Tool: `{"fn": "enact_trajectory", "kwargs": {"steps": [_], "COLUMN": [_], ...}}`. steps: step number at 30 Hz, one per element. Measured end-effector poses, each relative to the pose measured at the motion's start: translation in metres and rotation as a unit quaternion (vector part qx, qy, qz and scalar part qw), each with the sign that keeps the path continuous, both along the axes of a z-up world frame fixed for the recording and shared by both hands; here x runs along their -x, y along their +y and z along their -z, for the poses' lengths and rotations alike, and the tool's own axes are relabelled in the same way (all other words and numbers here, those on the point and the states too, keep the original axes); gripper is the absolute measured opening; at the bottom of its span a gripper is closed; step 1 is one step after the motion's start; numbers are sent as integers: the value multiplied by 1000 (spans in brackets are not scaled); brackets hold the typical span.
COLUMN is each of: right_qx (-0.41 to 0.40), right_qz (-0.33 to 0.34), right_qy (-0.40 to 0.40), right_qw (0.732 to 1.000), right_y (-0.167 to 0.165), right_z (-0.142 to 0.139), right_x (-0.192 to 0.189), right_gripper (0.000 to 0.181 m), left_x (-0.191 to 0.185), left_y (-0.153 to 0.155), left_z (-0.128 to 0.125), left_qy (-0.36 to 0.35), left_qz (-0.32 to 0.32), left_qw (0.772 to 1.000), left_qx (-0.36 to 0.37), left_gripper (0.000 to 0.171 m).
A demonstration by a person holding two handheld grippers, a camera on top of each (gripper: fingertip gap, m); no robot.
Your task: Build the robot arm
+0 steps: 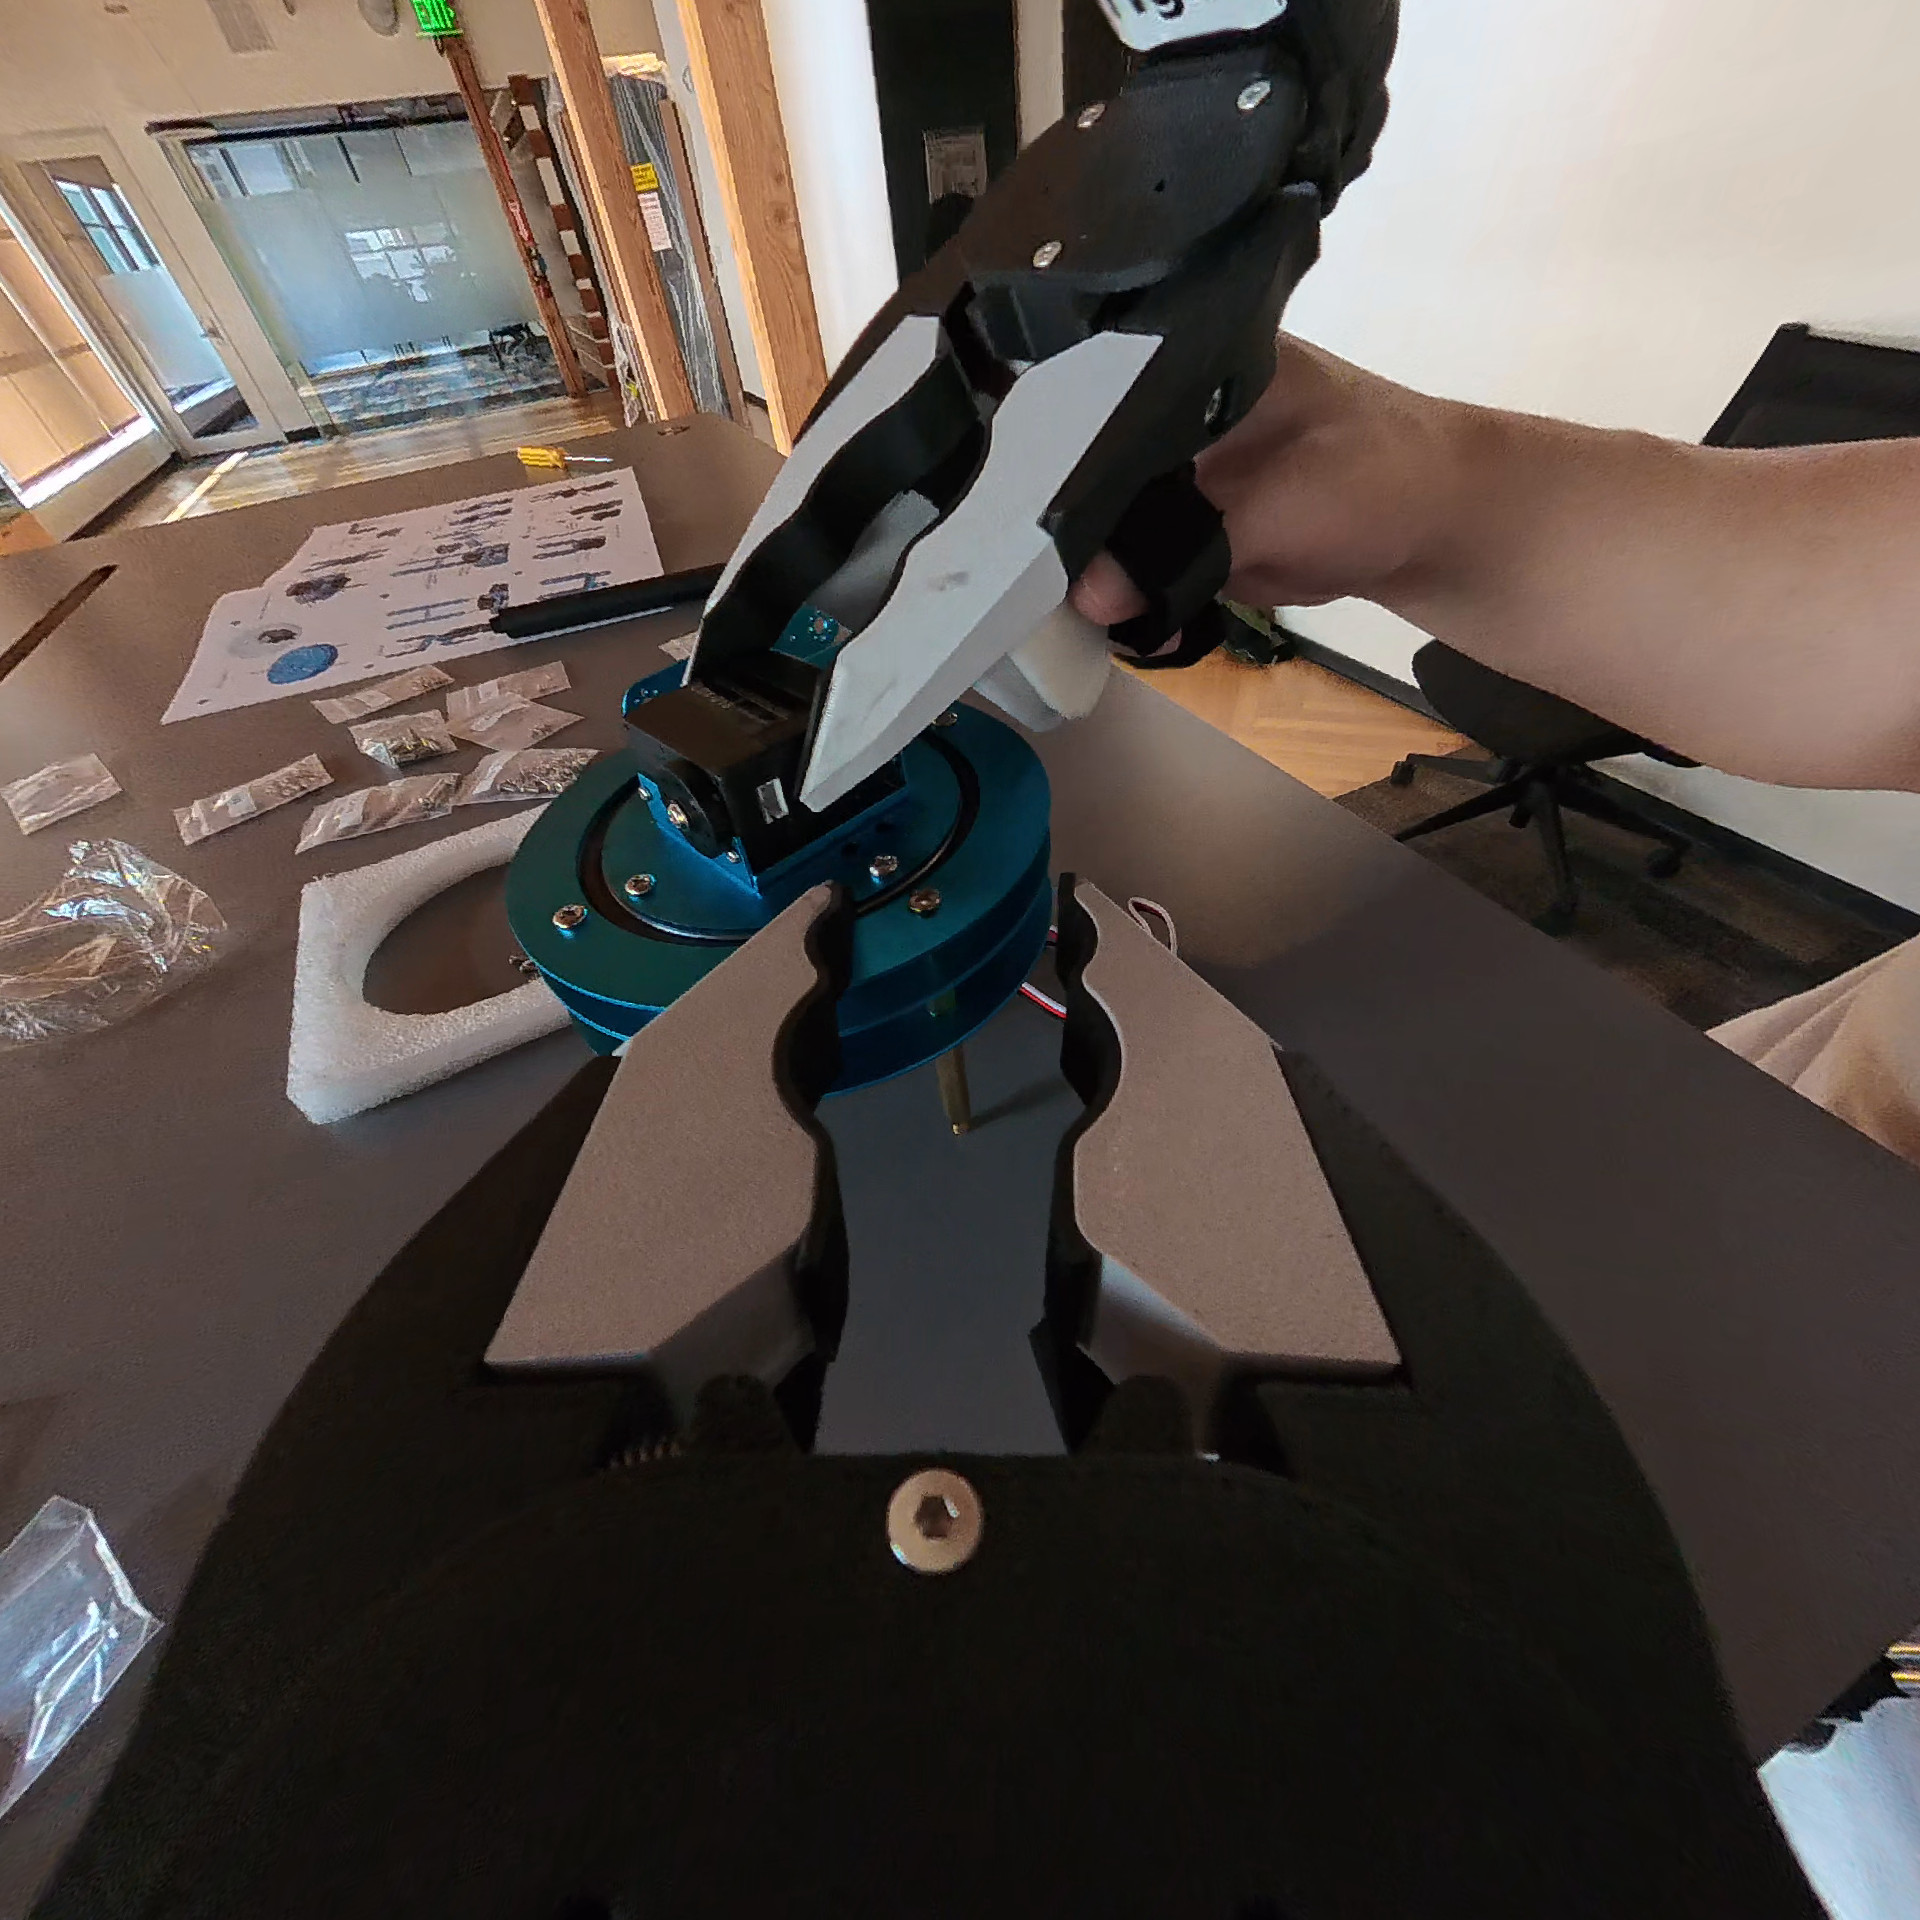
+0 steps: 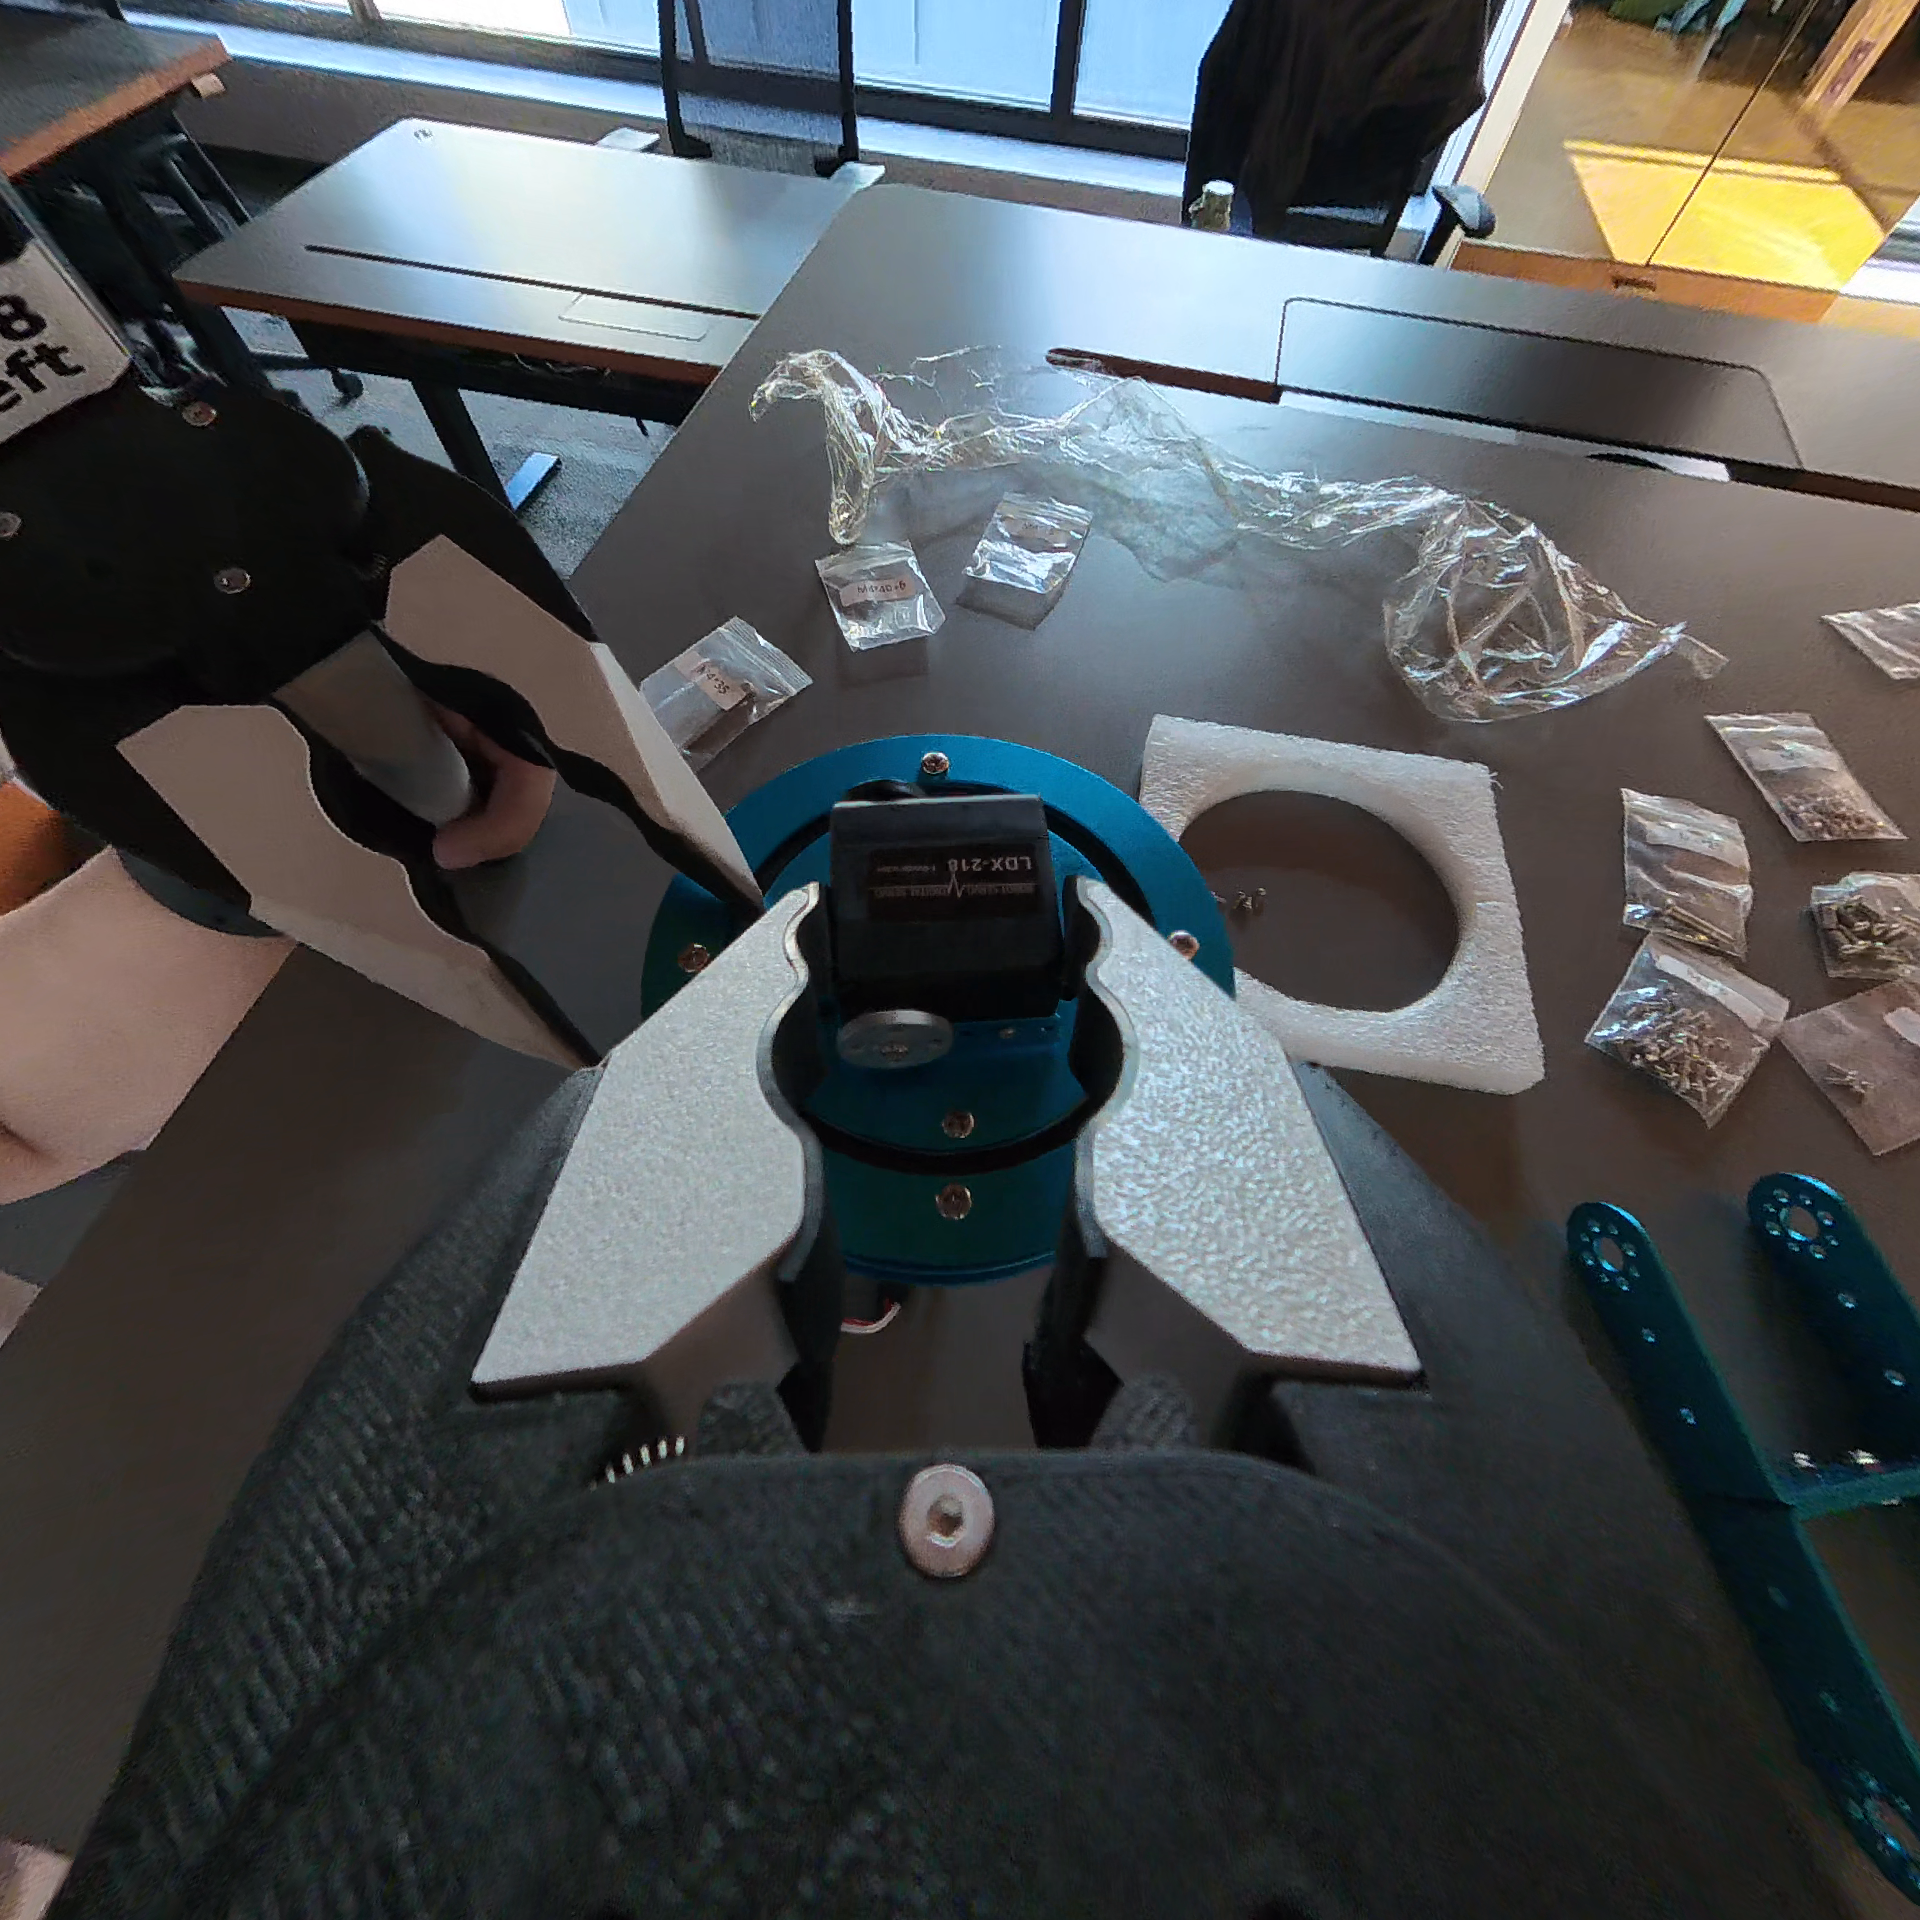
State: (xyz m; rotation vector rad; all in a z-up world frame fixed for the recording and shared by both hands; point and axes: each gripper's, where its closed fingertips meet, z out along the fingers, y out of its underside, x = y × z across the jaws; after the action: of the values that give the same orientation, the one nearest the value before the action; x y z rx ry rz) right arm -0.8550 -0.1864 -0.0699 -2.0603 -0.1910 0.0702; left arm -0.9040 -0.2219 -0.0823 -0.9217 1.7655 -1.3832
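A round blue metal base (image 1: 935, 790) stands on the dark table (image 1: 1403, 1195), with a black servo (image 1: 717, 727) mounted on top. My right gripper (image 1: 764, 738) comes down from above and is shut on the servo. In the right wrist view its fingers (image 2: 940, 899) flank the servo (image 2: 935, 862) above the base (image 2: 1164, 862). My left gripper (image 1: 956, 894) is open and empty, its fingertips at the base's near rim. In the right wrist view the left gripper (image 2: 670, 977) has one tip at the base's left edge. A brass standoff (image 1: 954, 1091) sticks out under the base.
A white foam square with a round hole (image 2: 1351, 769) lies beside the base. Several small bags of screws (image 2: 1683, 862), crumpled clear film (image 2: 1455, 582) and blue brackets (image 2: 1662, 1351) lie around. Printed sheets (image 1: 436, 582) and a black rod (image 1: 603, 597) lie farther off. The table edge (image 1: 1455, 883) runs on the right.
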Motion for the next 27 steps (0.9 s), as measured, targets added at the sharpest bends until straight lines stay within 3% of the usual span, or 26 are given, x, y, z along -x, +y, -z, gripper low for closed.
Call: {"fn": "enact_trajectory", "kwargs": {"steps": [9,25,27], "right_qx": [6,0,2], "right_qz": [15,21,25], "right_qy": [44,-29,-6], "right_qw": [999,999,1000], "right_y": [0,0,0], "right_z": [0,0,0], "right_x": [0,2,2], "right_gripper": [43,44,44], "left_x": [0,1,1], "left_y": [-1,-3,-3], "left_z": [0,0,0], "left_qy": [0,2,3], "left_qz": [2,12,13], "left_qw": [1000,1000,1000], "left_qx": [0,3,5], "left_gripper": [35,30,30]}}
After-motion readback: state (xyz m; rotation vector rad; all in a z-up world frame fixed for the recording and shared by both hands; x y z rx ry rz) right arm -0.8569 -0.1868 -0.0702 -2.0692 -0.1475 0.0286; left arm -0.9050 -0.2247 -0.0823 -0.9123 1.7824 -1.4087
